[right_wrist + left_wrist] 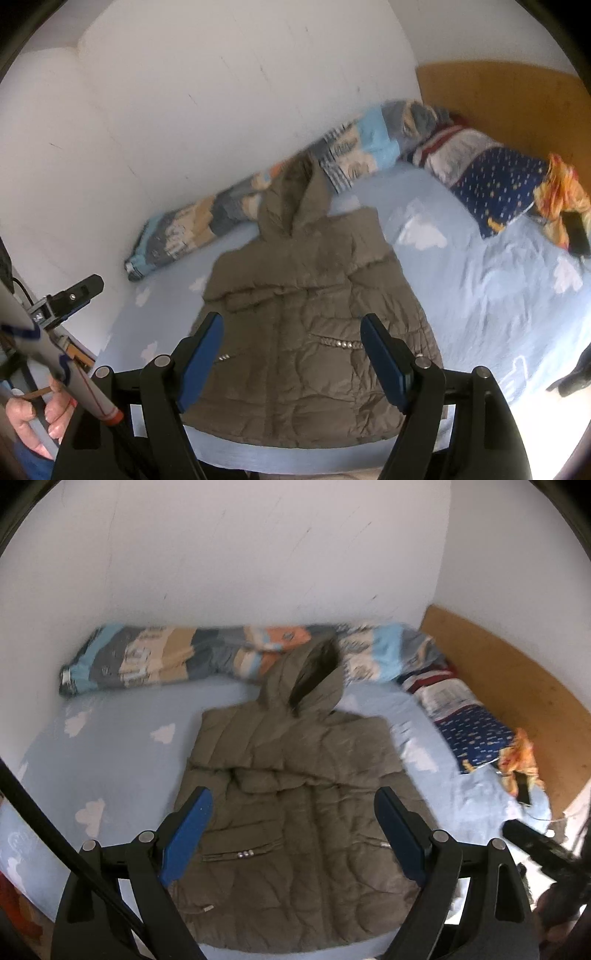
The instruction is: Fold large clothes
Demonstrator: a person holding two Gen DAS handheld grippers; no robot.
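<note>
The jacket (295,812), an olive quilted hooded one, is lying flat on the bed (110,768) in the left wrist view, sleeves already tucked in across the chest, hood (306,679) pointing toward the rolled patterned blanket (166,661) against the wall. The left tongs (293,830) are hanging released above its lower half, nothing between the blue pads (188,834). It is looking puffy and soft, light for its bulk, and the shell is probably slick, so I judge a deep pinch through the hem corners is holding better than a bite on the padded middle. Open sheet is lying to the left of the jacket; the pillow (476,734) is crowding the right.

In the right wrist view the jacket (314,350) is sitting near the front edge of the bed (498,295), its hem close to that edge. The right tongs (291,358) are likewise spread wide and gripping nothing, poised over the pocket area. A hand (33,417) is showing at lower left beside a pole. Room for folding the hem toward the hood seems ample, though the blanket (221,218) is touching the hood (291,199) and limiting travel that way.
</note>
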